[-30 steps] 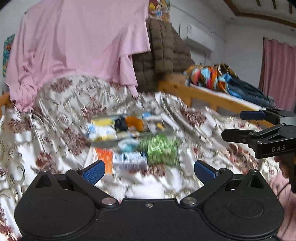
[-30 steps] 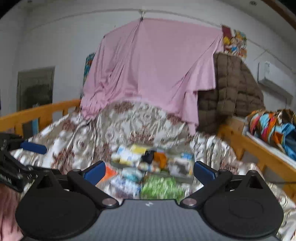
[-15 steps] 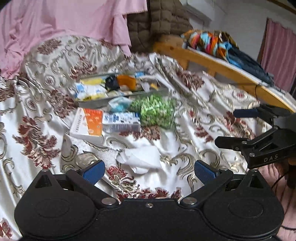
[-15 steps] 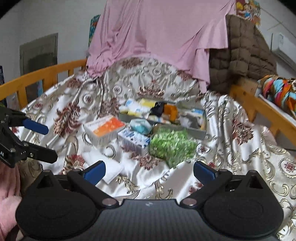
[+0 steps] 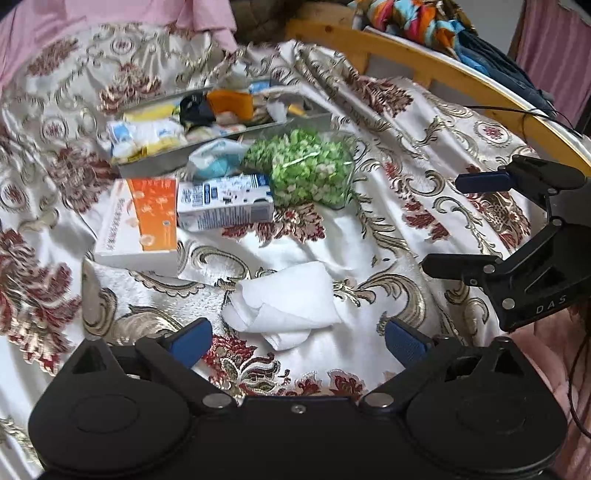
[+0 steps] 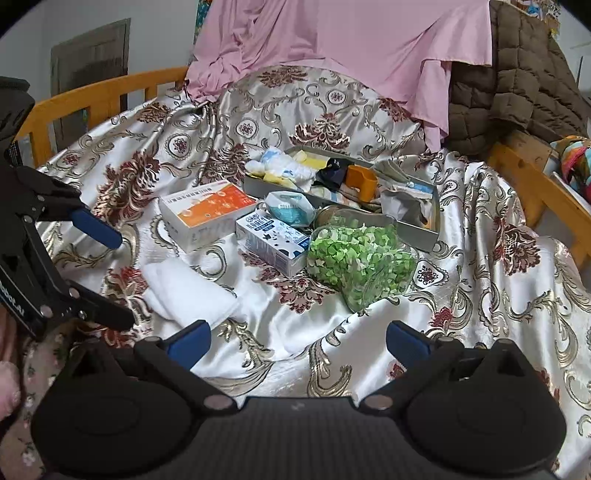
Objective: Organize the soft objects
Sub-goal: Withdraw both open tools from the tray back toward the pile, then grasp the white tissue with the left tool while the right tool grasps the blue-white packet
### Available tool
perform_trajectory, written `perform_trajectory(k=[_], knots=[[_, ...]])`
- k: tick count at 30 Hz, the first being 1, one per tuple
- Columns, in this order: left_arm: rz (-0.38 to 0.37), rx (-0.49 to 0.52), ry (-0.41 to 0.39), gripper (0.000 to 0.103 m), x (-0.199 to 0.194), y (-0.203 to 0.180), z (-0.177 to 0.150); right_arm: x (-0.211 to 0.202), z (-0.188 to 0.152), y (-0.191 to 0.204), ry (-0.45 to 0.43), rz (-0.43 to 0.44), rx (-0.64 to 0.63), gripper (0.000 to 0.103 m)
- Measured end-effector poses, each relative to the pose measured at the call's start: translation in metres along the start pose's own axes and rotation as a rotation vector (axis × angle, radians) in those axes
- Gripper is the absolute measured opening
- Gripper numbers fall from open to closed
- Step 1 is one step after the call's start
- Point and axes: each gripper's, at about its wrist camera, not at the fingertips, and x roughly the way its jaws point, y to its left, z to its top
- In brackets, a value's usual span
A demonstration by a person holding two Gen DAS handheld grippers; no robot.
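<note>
A crumpled white cloth (image 5: 284,302) lies on the patterned bedspread just ahead of my open left gripper (image 5: 297,341); it also shows in the right wrist view (image 6: 188,291). Behind it lie an orange-and-white box (image 5: 142,218), a blue-and-white carton (image 5: 225,201), a clear bag of green bits (image 5: 310,170) and a pale blue pouch (image 5: 218,158). A grey tray (image 6: 417,230) holds several small soft items. My right gripper (image 6: 297,341) is open and empty above the bedspread, short of the green bag (image 6: 360,266).
A wooden bed rail (image 5: 443,70) runs along the right with piled colourful clothes (image 5: 417,18). A pink sheet (image 6: 351,40) and a brown quilted blanket (image 6: 517,74) hang behind the bed. The bedspread (image 6: 498,295) is rumpled.
Both grippers have tilted down and moved closer to the bed. The white cloth has come into view just ahead of my left gripper. Both jaws stay open.
</note>
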Motion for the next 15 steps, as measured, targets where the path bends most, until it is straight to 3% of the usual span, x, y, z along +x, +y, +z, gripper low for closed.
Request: perform_trajectory(k=[6, 11, 15], knots=[[-0.036, -0.090, 0.042, 0.085, 0.021, 0.018, 0.001, 0.025, 0.005, -0.006, 0.005, 0.016, -0.005, 0.103], [-0.018, -0.117, 0.026, 0.070, 0.029, 0.029, 0.007, 0.047, 0.008, -0.008, 0.024, 0.036, -0.023, 0.103], [-0.019, -0.110, 0.029, 0.037, 0.036, 0.033, 0.010, 0.060, 0.008, -0.009, 0.024, 0.054, -0.031, 0.103]])
